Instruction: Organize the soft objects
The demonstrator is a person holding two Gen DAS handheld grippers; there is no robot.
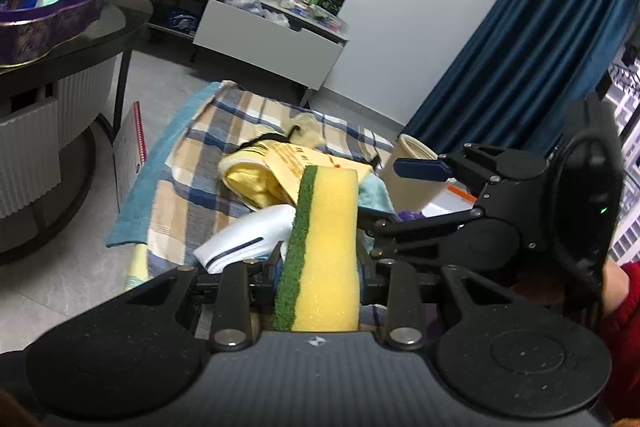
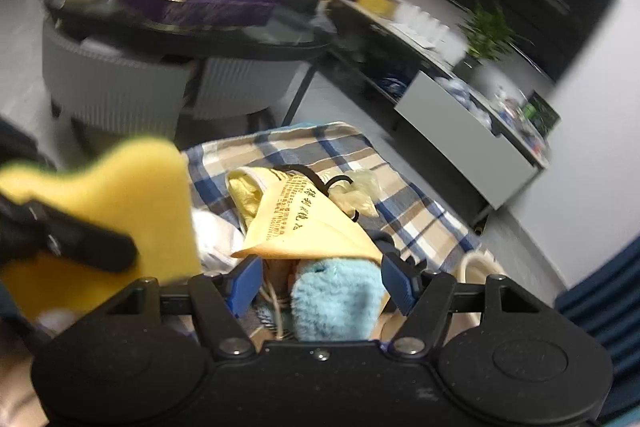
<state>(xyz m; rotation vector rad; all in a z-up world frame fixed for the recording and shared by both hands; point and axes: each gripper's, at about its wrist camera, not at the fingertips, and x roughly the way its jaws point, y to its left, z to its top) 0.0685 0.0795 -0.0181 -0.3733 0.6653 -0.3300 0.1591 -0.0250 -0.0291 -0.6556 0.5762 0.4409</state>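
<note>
My left gripper [image 1: 320, 263] is shut on a yellow sponge [image 1: 328, 247] with a green scouring side, held upright above the pile. The sponge also shows at the left of the right wrist view [image 2: 120, 195]. My right gripper [image 2: 322, 281] is open, its blue pads on either side of a fluffy light-blue cloth [image 2: 336, 299] without touching it; it also shows at the right of the left wrist view [image 1: 404, 195]. Below lie a yellow paper bag [image 2: 300, 227], a yellow cloth [image 1: 248, 183] and a white sock [image 1: 248, 239] on a plaid blanket [image 1: 224, 131].
A cream basket [image 1: 412, 171] stands at the blanket's right. A round dark table [image 1: 100, 27] with a purple tin [image 1: 48, 23] is at left. A low TV cabinet [image 1: 264, 39] runs along the back wall. Blue curtain [image 1: 520, 47] at right. Grey floor [image 1: 60, 287] at left.
</note>
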